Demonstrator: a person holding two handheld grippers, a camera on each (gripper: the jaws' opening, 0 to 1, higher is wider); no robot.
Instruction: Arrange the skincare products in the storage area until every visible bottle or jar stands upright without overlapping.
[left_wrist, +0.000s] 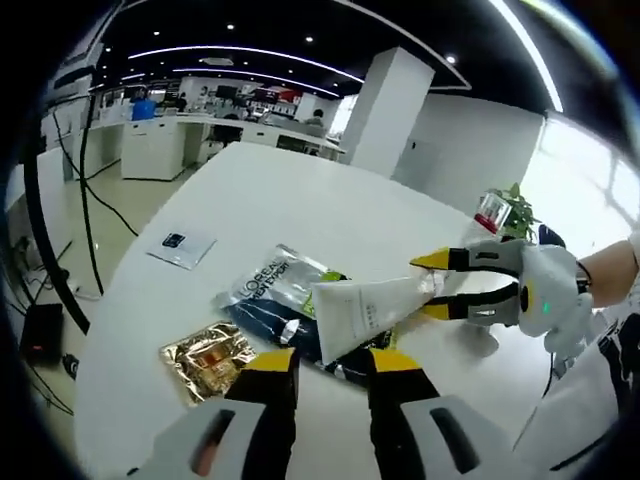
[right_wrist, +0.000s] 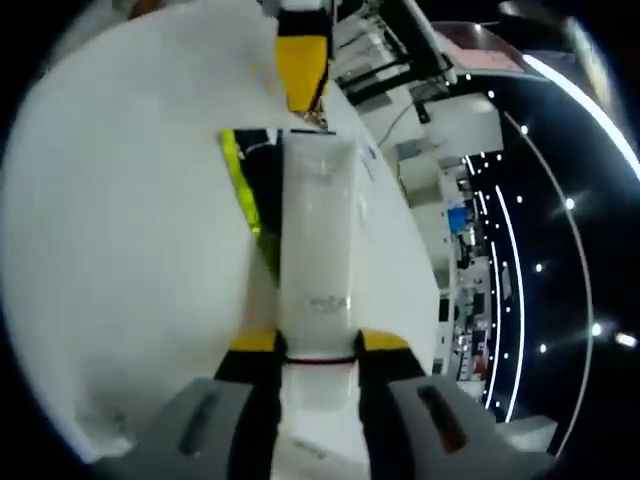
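In the left gripper view, the left tool (left_wrist: 332, 362) is hovering with its yellow-tipped jaws spread apart and holding nothing, just over the near edge of a pile of packets on the white table (left_wrist: 300, 200). Directly beyond those jaws, a white tube (left_wrist: 365, 310) is lying across a dark packet (left_wrist: 275, 320), its wide crimped end pointing toward the left tool. A gold foil sachet (left_wrist: 208, 355) is sitting just left of the left jaw, and a clear pouch with dark lettering (left_wrist: 272, 280) is lying past the dark packet. The right tool (left_wrist: 432, 285) is reaching in from the right and pinching the tube's narrow cap end between its jaws.

In the right gripper view, the right tool (right_wrist: 318, 345) is clamping the white tube (right_wrist: 318, 250), which is stretching away between its jaws, with the dark packet's yellow-green edge (right_wrist: 240, 185) showing beside it and the left tool's yellow tip (right_wrist: 302, 65) sitting at the tube's far end.

Farther off on the table, a small flat sachet (left_wrist: 181, 246) is lying well apart to the left, and a red-banded jar (left_wrist: 493, 211) is standing near a green plant (left_wrist: 518, 208) at the far right edge.
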